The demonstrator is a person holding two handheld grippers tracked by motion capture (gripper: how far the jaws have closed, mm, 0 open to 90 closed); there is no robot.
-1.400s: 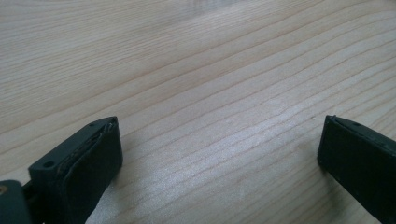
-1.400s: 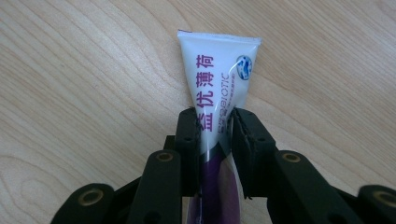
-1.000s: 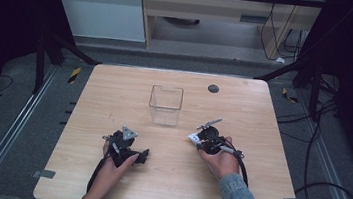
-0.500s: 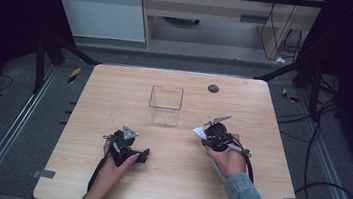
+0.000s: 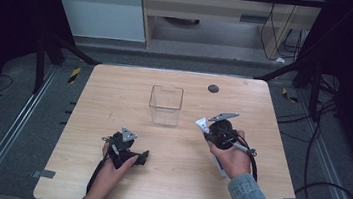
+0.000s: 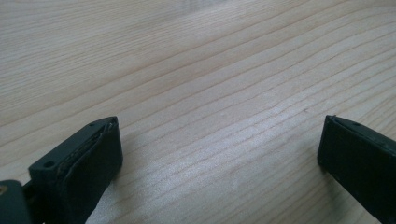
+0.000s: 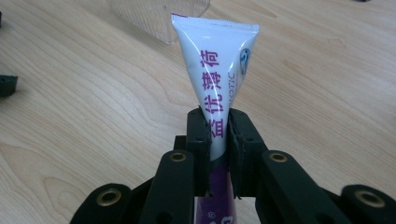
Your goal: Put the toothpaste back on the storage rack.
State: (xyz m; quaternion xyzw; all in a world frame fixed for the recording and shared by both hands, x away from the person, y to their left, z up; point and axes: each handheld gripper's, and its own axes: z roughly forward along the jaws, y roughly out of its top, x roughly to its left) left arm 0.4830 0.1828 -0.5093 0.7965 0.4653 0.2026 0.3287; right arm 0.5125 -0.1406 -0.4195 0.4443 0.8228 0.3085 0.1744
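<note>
Tube (image 7: 215,70) white, purple lettering, flat crimped end.

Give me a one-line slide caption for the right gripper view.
Right gripper clamps a white squeeze tube with purple lettering above the light wooden table, near a clear plastic box.

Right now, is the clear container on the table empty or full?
Empty: the clear container stands upright, and only table wood shows through its walls. The tube sits clamped in the right gripper.
</note>
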